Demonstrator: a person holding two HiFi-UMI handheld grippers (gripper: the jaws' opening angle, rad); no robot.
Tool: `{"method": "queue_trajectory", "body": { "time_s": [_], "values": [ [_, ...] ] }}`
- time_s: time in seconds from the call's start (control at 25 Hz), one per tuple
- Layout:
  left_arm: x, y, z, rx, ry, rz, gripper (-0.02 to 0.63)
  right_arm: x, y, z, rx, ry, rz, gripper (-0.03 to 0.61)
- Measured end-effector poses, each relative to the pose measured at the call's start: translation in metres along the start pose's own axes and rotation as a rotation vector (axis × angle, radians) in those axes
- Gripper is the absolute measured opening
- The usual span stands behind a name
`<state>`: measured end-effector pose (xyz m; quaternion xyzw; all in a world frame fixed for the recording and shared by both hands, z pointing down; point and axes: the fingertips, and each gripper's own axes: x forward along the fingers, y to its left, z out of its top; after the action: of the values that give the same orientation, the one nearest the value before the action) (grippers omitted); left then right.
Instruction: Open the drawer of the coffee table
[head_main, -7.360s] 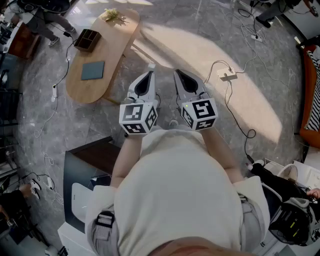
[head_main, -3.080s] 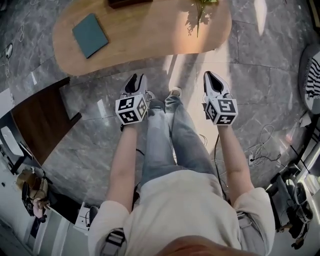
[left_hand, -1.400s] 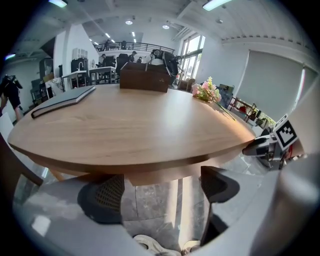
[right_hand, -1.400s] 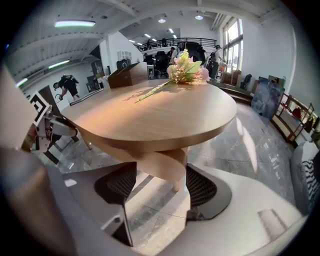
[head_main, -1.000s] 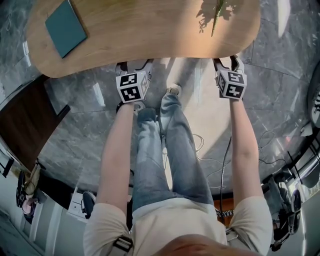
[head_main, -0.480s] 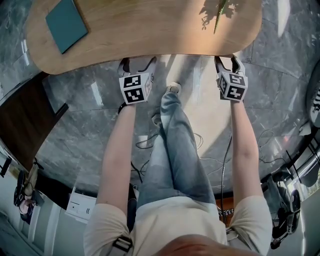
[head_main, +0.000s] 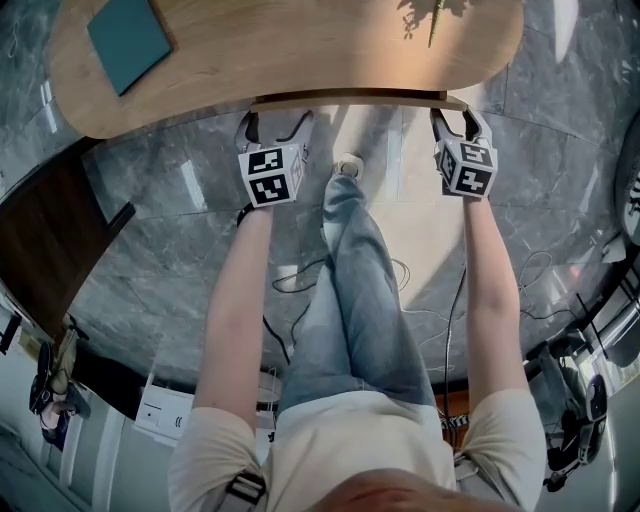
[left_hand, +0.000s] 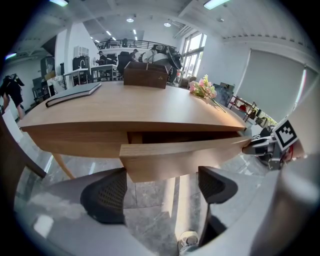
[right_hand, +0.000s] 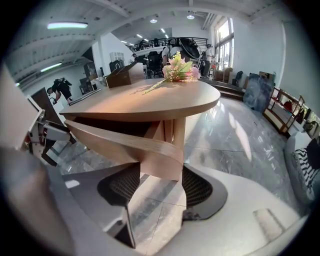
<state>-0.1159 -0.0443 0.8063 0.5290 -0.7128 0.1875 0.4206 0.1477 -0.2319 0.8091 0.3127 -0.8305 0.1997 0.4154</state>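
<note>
The drawer (head_main: 350, 99) stands slightly out from under the near edge of the coffee-table surface (head_main: 300, 60), its inside a dark slot whose contents cannot be made out. The right tongs (right_hand: 161, 171), whose jaws have just been closing, pinch the drawer front's right end. The left tongs (left_hand: 161, 174) are spread wide at its left end, and from above both sets of tips are hidden beneath the front.

The person wears a cream short-sleeved T-shirt (head_main: 350, 440). Grey buckled straps (head_main: 238, 488) lie on both shoulders of the T-shirt. Past its hem come light blue jeans (head_main: 355, 290) and a white shoe (head_main: 347, 165).
</note>
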Motion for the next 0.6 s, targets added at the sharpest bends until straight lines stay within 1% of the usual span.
{"method": "queue_trajectory", "body": {
  "time_s": [0.36,0.6],
  "values": [
    [-0.011,-0.004,-0.015,-0.005,-0.022,0.000,0.456,-0.011,0.004,-0.016,0.005,-0.007,-0.006,0.259],
    [-0.018,-0.005,-0.023,0.014,-0.017,-0.012,0.456,-0.017,0.006,-0.024,0.003,-0.004,-0.008,0.253]
  ]
}}
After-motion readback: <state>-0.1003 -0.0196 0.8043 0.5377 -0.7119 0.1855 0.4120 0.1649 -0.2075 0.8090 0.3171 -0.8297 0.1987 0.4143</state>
